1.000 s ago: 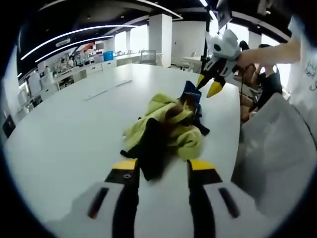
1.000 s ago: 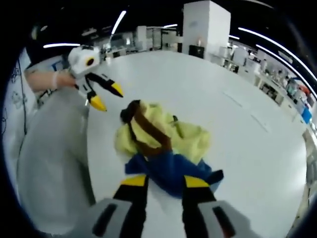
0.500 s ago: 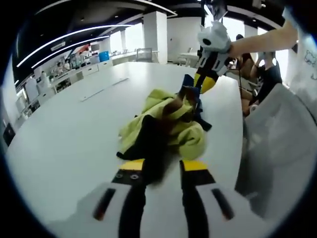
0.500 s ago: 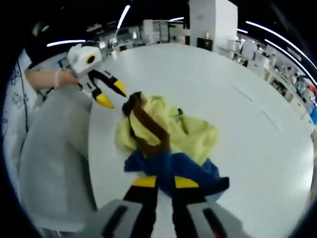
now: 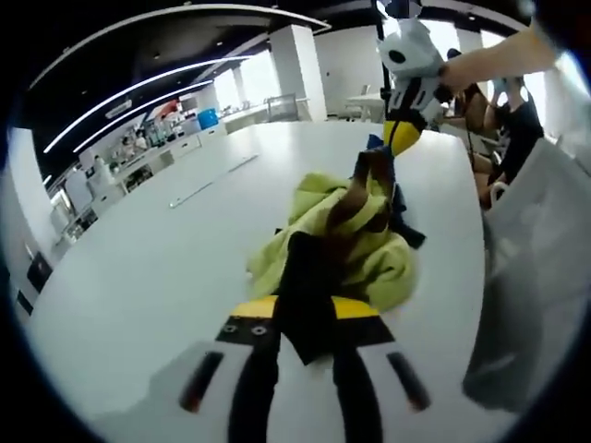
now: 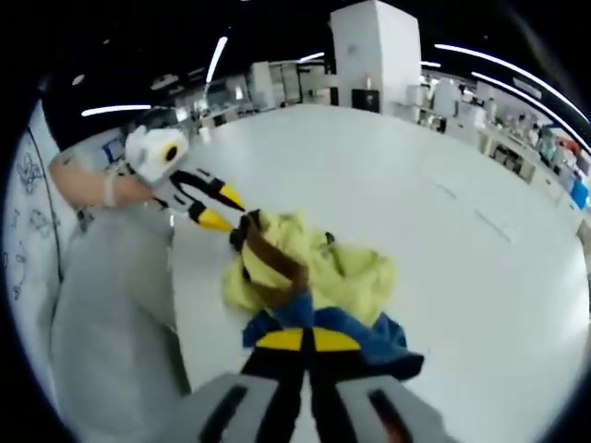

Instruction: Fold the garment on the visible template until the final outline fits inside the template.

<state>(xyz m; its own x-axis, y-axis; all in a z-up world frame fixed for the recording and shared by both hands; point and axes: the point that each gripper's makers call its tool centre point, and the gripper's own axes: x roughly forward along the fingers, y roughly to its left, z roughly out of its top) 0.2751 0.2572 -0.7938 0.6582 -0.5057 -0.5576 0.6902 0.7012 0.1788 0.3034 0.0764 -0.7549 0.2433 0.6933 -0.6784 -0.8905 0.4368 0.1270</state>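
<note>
A crumpled yellow, blue and dark brown garment [image 5: 343,242] lies on the white table [image 5: 157,249]. Since a second ago both grippers have closed in: the left gripper [image 5: 305,318] now pinches its dark edge at 6 o'clock, the right gripper [image 6: 307,341] the blue edge [image 6: 369,332], ready for spreading

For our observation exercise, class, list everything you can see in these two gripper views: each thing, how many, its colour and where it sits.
Garment: one, crumpled, yellow-green with dark brown and blue parts, on the table.
Table: one, white, large, under the garment.
Grey sheet: one, pale grey, along the table edge beside the garment.
Pillar: one, white, in the room behind.
Left gripper: one, yellow-tipped, jaws closed on the garment's dark part.
Right gripper: one, yellow-tipped, jaws closed on the blue part.
</note>
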